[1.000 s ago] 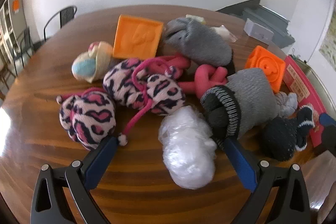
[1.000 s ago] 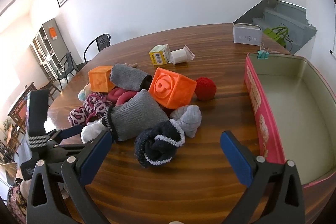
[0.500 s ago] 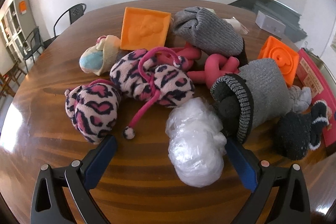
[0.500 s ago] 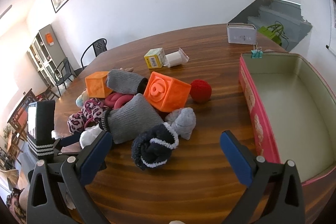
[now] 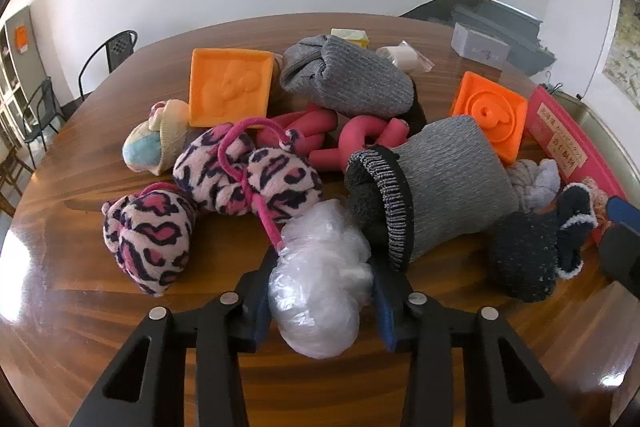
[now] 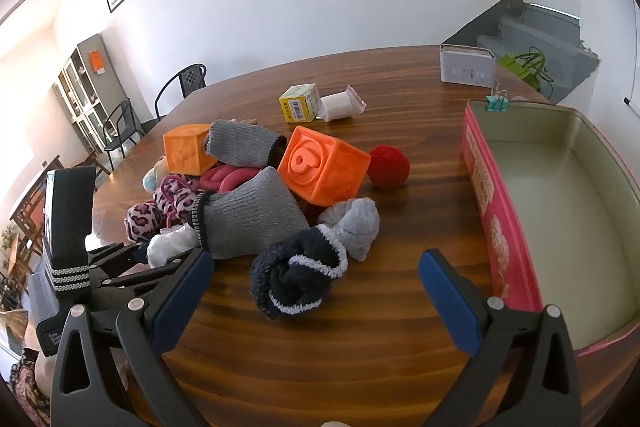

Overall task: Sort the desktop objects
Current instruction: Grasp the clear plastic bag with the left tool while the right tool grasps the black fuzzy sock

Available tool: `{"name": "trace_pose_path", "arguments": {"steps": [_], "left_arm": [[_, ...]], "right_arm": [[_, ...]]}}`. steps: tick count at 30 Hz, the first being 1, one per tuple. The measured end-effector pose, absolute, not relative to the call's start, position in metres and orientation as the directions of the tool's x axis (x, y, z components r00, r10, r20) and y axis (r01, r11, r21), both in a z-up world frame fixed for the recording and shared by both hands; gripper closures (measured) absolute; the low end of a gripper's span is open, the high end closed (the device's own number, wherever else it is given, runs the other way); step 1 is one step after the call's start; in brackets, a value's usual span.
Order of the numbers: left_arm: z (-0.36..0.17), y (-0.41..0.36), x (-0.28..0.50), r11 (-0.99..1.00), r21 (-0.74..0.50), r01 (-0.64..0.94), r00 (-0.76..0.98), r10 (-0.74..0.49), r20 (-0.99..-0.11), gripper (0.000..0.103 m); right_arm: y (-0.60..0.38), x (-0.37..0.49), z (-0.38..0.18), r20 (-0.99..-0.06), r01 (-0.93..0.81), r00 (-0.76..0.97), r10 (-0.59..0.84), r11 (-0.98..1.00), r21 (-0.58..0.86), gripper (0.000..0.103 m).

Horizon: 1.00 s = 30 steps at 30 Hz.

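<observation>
on the table [image 6: 360,339] the pile lies left of the tin [image 6: 560,211]. in the left wrist view the plastic wad [image 5: 316,291] lies nearest, leopard socks [image 5: 248,175] left of it, a grey sock [image 5: 448,187] right, cubes [image 5: 228,87] behind.

Meeting room: big wooden table [image 6: 360,327], chairs [image 6: 182,85], cabinet [image 6: 86,87]

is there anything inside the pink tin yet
No, the right wrist view shows the pink tin with a bare pale floor and nothing lying in it.
</observation>
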<state>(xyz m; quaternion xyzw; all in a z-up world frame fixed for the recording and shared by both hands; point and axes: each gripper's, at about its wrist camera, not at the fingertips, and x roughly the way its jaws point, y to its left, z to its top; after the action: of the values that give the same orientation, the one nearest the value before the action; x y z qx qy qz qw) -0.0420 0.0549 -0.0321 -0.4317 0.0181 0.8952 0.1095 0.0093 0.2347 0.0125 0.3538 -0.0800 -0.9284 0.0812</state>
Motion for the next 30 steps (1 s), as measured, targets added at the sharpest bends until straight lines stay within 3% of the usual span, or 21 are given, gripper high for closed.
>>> {"name": "trace_pose_path", "arguments": {"steps": [6,11,17,20,25,27,30], "left_arm": [[-0.016,0.041,-0.023,-0.965,-0.132,-0.227,-0.636,0.249,-0.73,0.063],[0.011,0.021,0.006,-0.962,-0.158,-0.224,-0.73,0.273,-0.626,0.063],[0.018,0.011,0.0,-0.954,-0.221,-0.204,-0.735,0.298,-0.609,0.063],[0.021,0.01,0.003,-0.949,-0.232,-0.215,-0.735,0.314,-0.601,0.063],[0.02,0.012,0.008,-0.947,-0.229,-0.226,-0.732,0.321,-0.601,0.063],[0.019,0.011,0.007,-0.947,-0.231,-0.222,-0.731,0.319,-0.603,0.063],[0.018,0.01,0.006,-0.949,-0.232,-0.212,-0.733,0.312,-0.604,0.063]], "right_arm": [[0.232,0.009,0.01,-0.647,0.117,-0.729,-0.225,-0.972,0.206,0.021],[0.224,0.006,0.004,-0.666,0.12,-0.718,-0.2,-0.979,0.164,0.022],[0.231,-0.005,-0.004,-0.683,0.064,-0.716,-0.147,-0.987,0.145,0.023],[0.235,-0.012,-0.009,-0.695,0.065,-0.696,-0.18,-0.98,0.189,0.029],[0.227,-0.008,-0.009,-0.686,0.11,-0.694,-0.22,-0.974,0.201,0.054],[0.225,-0.006,-0.008,-0.685,0.127,-0.689,-0.237,-0.97,0.208,0.06],[0.222,-0.005,-0.008,-0.685,0.142,-0.687,-0.245,-0.969,0.204,0.06]]}}
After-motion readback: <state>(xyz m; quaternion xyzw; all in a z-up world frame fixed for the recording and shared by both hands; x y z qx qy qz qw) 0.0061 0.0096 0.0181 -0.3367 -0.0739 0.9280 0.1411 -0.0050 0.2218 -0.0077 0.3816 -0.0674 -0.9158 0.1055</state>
